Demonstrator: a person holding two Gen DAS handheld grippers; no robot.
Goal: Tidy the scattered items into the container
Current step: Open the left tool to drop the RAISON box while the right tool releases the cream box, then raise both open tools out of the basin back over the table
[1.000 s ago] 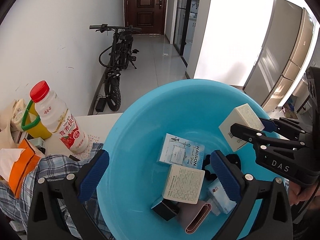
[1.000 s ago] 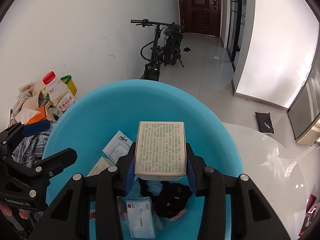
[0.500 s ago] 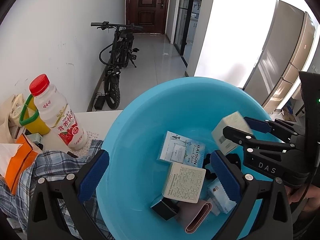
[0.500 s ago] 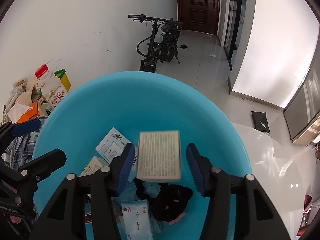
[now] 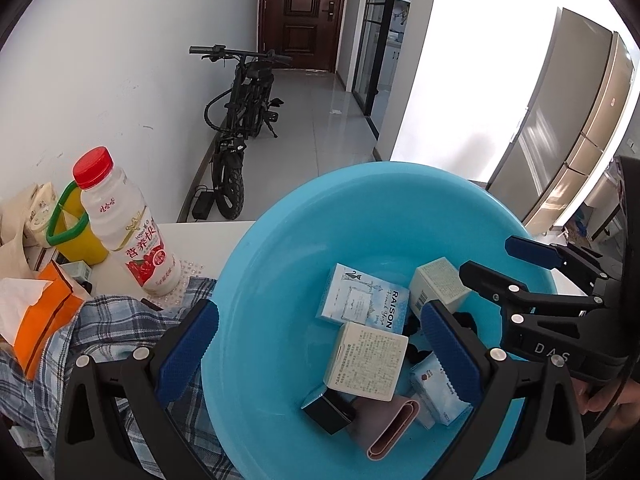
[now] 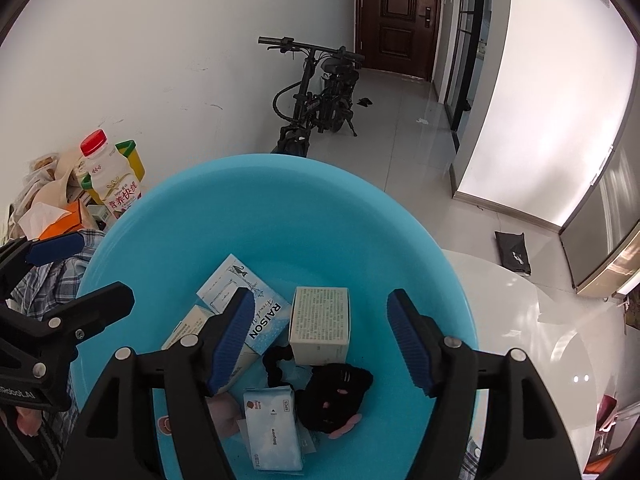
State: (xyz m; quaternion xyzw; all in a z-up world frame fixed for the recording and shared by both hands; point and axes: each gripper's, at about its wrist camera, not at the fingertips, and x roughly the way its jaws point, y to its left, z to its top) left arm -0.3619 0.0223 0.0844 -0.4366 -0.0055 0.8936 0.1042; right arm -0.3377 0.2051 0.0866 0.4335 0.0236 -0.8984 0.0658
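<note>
Both cameras are riding on the grippers and looking forward and steeply down along the fingers into the basin (image 5: 280, 264). The left wrist view is sitting close over the basin's left rim, facing down a hallway toward a door (image 5: 304, 12), with the bottle (image 5: 124, 232) near on its left and the right gripper (image 5: 500, 260) entering from its right edge. The right wrist view is hanging over the basin's (image 6: 168, 232) near side, a little farther right, catching the left gripper (image 6: 72, 268) at its left edge. Both are sharing the basin's inside, the bottle (image 6: 110, 180), the bike (image 6: 316, 96) and the door (image 6: 400, 12).
</note>
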